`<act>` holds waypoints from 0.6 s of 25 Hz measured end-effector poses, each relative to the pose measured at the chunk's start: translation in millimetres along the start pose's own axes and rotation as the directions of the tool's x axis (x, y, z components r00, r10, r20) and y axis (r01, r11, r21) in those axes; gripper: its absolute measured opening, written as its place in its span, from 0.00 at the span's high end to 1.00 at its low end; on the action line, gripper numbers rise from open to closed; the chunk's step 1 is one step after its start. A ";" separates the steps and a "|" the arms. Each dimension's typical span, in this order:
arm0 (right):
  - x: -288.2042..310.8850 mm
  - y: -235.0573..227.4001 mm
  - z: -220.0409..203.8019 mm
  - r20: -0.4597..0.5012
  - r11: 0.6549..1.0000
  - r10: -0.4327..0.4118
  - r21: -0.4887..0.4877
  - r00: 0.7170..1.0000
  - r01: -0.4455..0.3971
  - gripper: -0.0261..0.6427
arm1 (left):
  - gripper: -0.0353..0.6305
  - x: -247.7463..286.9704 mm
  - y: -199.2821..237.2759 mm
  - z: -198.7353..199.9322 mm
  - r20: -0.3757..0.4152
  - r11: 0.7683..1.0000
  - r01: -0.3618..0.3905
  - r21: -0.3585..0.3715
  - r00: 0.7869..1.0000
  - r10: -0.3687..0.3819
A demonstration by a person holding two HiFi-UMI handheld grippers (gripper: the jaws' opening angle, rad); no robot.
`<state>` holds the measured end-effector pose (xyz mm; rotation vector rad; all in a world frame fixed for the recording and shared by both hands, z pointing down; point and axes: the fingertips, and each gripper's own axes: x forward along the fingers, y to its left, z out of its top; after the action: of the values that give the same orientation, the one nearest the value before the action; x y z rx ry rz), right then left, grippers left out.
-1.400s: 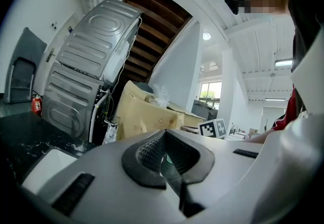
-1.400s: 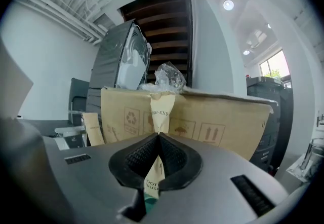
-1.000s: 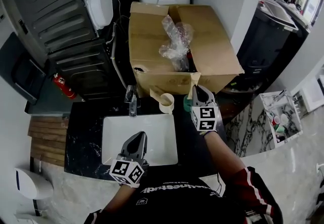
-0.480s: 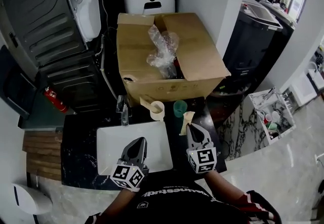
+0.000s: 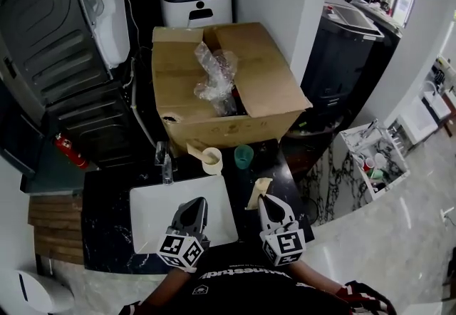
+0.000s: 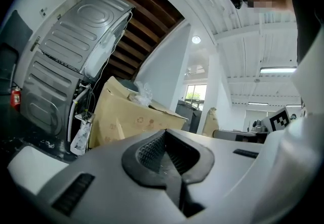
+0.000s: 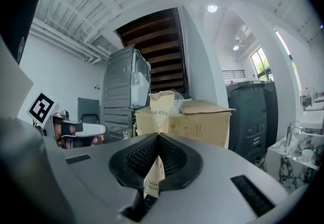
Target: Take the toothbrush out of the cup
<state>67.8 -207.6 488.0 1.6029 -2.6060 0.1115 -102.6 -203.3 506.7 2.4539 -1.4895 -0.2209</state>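
Observation:
My right gripper (image 5: 265, 199) is shut on a beige paper-wrapped toothbrush (image 5: 258, 192), which sticks out forward over the black counter. In the right gripper view the printed wrapper (image 7: 160, 108) is pinched between the ribbed pads (image 7: 135, 159) and rises past the fingertips. A beige cup (image 5: 211, 160) with a beige strip leaning out to its left stands behind the basin, and a green cup (image 5: 244, 156) stands beside it. Both cups are well ahead of the gripper. My left gripper (image 5: 196, 202) hovers over the white basin (image 5: 152, 201), shut and empty (image 6: 164, 132).
A faucet (image 5: 165, 161) stands at the basin's far edge. An open cardboard box (image 5: 279, 94) with crumpled plastic sits behind the counter. A grey machine (image 5: 43, 43) fills the left, and a marble shelf unit (image 5: 356, 157) stands at the right.
My right gripper has drawn back from the cups towards the person, carrying the wrapped toothbrush with it. The left gripper shifted only slightly over the basin.

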 end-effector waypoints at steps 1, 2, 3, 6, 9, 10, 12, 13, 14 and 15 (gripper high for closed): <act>-1.4 0.8 -0.2 0.001 1.000 0.000 -0.004 1.000 0.000 0.91 | 0.92 -0.3 -0.7 -0.6 -0.002 1.000 -0.002 0.001 1.000 0.002; -2.5 1.9 0.0 0.001 1.000 0.001 -0.010 1.000 -0.001 0.91 | 0.92 -0.6 -1.0 -0.8 -0.004 1.000 -0.005 0.003 1.000 0.005; -3.1 3.2 0.2 0.001 1.000 0.004 -0.013 1.000 -0.004 0.91 | 0.92 -0.8 -0.8 -0.6 -0.005 1.000 -0.007 0.003 1.000 0.007; -1.5 5.7 0.2 0.000 1.000 0.012 -0.002 1.000 -0.012 0.91 | 0.92 -1.1 0.8 -0.1 -0.005 1.000 -0.010 0.003 1.000 0.010; -1.2 5.6 -4.1 -0.010 1.000 0.014 0.007 1.000 -0.014 0.90 | 0.92 -0.9 1.2 -1.0 -0.004 1.000 -0.007 0.003 1.000 0.007; -1.6 5.7 -4.5 -0.010 1.000 0.014 0.004 1.000 -0.014 0.90 | 0.92 -0.7 0.8 -1.4 -0.003 1.000 -0.005 0.003 1.000 0.005; -2.1 6.1 -3.1 -0.004 1.000 0.014 -0.004 1.000 -0.014 0.91 | 0.91 -0.1 0.0 -1.9 0.000 1.000 -0.001 0.005 1.000 0.001; -2.1 6.3 -2.9 -0.003 1.000 0.013 -0.003 1.000 -0.013 0.91 | 0.87 0.1 -0.3 -1.9 0.002 1.000 0.000 0.007 1.000 0.000; -2.2 6.6 -2.8 -0.003 1.000 0.013 -0.002 1.000 -0.013 0.90 | 0.79 0.2 -0.4 -1.7 0.004 1.000 0.001 0.009 1.000 -0.001; -2.3 7.0 -2.5 -0.003 1.000 0.012 0.000 1.000 -0.012 0.90 | 0.74 0.1 -0.4 -1.3 0.007 1.000 0.001 0.010 1.000 -0.001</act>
<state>62.7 -202.1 490.1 1.5859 -2.6142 0.1149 -101.9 -203.1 507.8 2.4646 -1.4954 -0.2231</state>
